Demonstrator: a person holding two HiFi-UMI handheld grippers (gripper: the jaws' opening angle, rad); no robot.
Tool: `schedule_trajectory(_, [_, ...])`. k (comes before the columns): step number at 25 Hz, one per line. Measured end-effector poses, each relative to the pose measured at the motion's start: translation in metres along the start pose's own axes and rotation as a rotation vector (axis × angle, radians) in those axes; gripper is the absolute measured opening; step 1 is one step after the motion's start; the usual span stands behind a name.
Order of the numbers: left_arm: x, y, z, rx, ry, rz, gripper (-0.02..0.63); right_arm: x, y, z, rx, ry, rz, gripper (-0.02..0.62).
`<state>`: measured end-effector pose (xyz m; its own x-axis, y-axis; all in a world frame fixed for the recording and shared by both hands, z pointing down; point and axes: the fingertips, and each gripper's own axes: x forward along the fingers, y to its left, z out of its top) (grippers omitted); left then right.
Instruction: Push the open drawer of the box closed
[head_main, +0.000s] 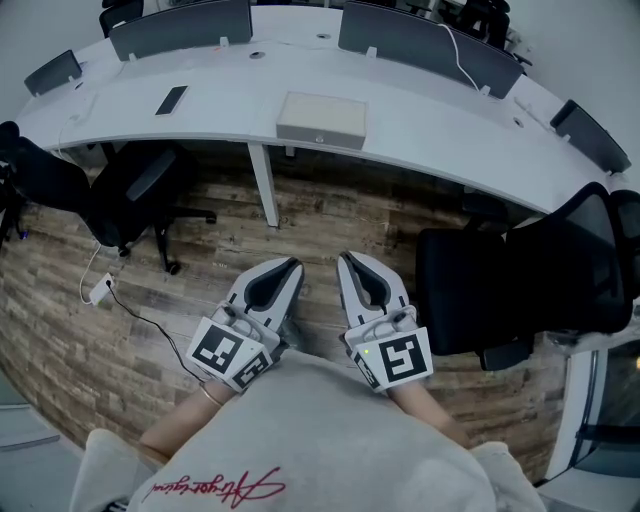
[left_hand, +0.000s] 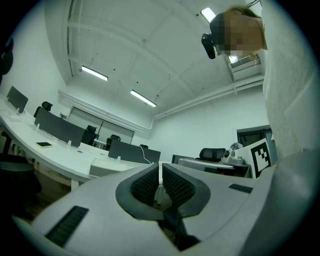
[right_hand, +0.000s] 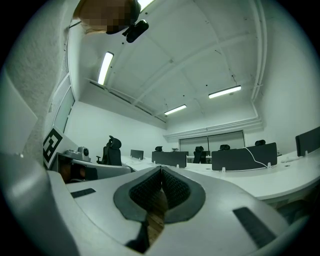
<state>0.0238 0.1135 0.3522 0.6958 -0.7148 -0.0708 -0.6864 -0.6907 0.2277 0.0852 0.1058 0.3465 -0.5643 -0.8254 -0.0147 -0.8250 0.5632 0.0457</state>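
Note:
A flat white box (head_main: 321, 119) lies on the curved white desk (head_main: 430, 130), far ahead of me. From here I cannot make out its drawer. The left gripper view shows the box (left_hand: 111, 166) small, at the desk's near edge. My left gripper (head_main: 290, 266) and right gripper (head_main: 347, 259) are held close to my body above the wooden floor, side by side, well short of the desk. The left gripper (left_hand: 160, 168) has its ribbed pads pressed together with nothing between them. The right gripper (right_hand: 161, 170) is shut and empty too.
A black office chair (head_main: 135, 190) stands at the left under the desk, and a larger one (head_main: 520, 290) at the right. A white desk leg (head_main: 265, 185) stands below the box. A cable with a plug block (head_main: 101, 290) lies on the floor. A dark flat object (head_main: 171, 99) lies on the desk.

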Motion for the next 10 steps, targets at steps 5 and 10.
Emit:
schedule_trajectory(5, [-0.002,-0.003,-0.001,0.000,-0.002,0.003,0.036,-0.002,0.002,0.001,0.000,-0.002,0.008,0.020])
schedule_trajectory(10, [-0.007,-0.004,-0.001,-0.002,-0.009,0.009,0.035,-0.005,0.012,0.001,-0.012,0.001,0.021,0.020])
